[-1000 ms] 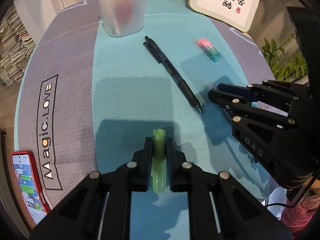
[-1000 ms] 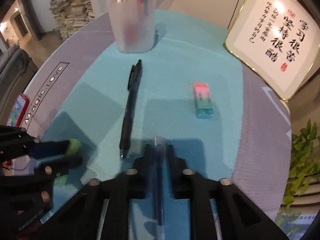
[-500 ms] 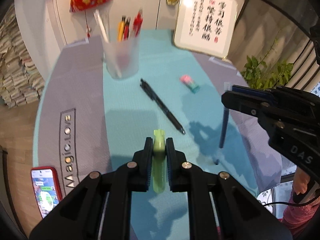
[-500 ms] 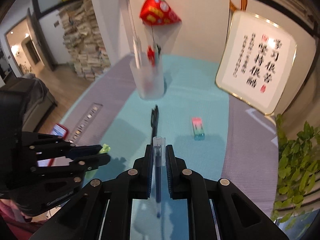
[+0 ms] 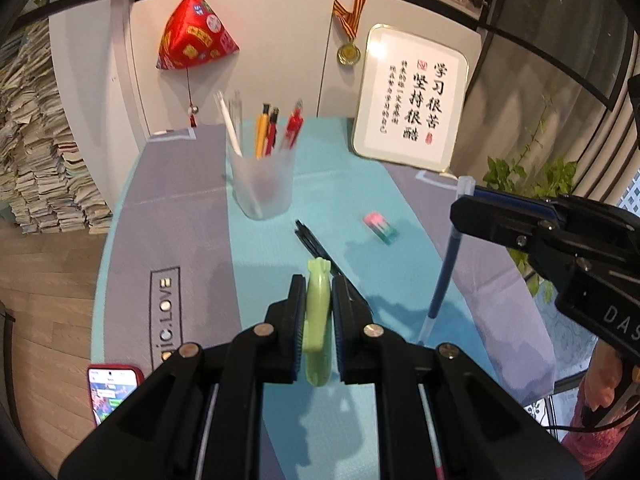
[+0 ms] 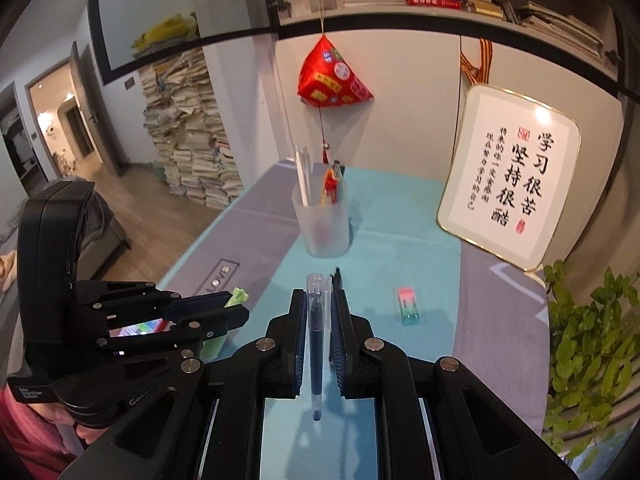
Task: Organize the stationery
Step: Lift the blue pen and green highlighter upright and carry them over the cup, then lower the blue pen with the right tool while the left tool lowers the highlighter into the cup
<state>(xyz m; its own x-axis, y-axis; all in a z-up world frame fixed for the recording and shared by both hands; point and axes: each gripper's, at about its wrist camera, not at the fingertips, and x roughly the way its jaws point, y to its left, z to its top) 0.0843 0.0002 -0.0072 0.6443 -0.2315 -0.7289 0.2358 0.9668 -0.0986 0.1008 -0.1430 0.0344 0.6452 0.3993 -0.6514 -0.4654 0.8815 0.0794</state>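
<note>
Item one, left tool: jaws clamping a pale green pen, its long axis running along the fingers toward twelve o'clock in the left wrist view, tip end poking out ahead. The frosted cup, already carrying several pens, is standing on the surface at about eleven o'clock from this tool, well apart. Item two, black pen: lying loose on the teal mat, axis slanting from cup toward tool. Item three, eraser: sitting at one o'clock, unheld. Item four, right tool: jaws gripping a blue pen that is hanging near upright, cap end up. From it the cup is sitting almost dead ahead at twelve o'clock, so the right tool is judged better lined up for the drop; neither looks clearly nearer.
</note>
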